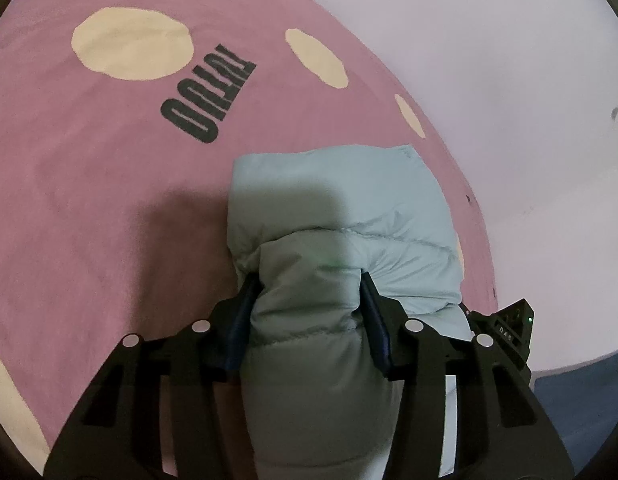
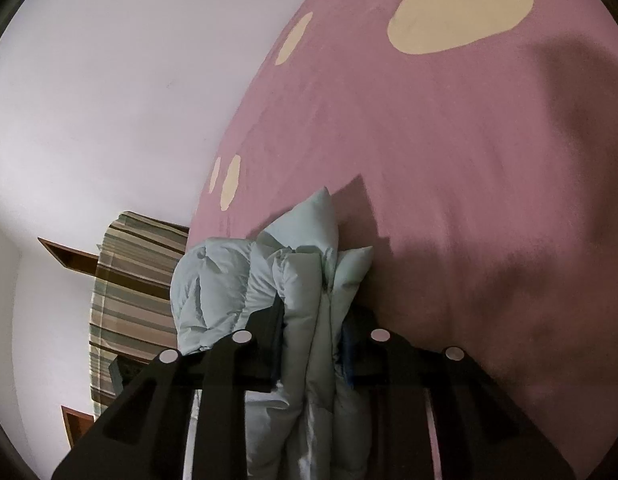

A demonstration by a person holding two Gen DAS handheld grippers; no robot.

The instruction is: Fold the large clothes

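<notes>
On the pink bed cover: a pale blue padded garment (image 1: 341, 208) lies bunched near the cover's edge, beside the white wall (image 1: 489, 60).
Surface: the pink bed cover (image 1: 89, 200) has cream spots and dark lettering; it looks like a bed rather than a table, though I cannot be sure.
Left tongs: the left tongs (image 1: 307, 284) are clenched on a thick roll of the garment; both blue pads press into the puffy fabric, which bulges out past them.
Right tongs: the right tongs (image 2: 311, 308) grasp several stacked layers of the same garment (image 2: 297, 264), squeezed narrow between the pads.
Which way the garment lies: straight ahead of both tongs, running from the grip forward and down onto the cover.
Long axis: in the left view the bundle runs lengthwise away from the tongs; in the right view the layers stand on edge, fanning out beyond the pads.
Nearer hand: neither is clearly nearer, since both already hold it; the right tongs sit on the wall side, and a corner of their black body shows at the right of the left view.
Background: a striped cloth (image 2: 133, 292) and a brown wooden frame (image 2: 65, 256) show past the cover's edge.
Judgement: the fold seems well along; the next move likely calls for both hands to carry the gripped end forward together, keeping the layers even.
Risk: the slippery padding may spring open once released.
</notes>
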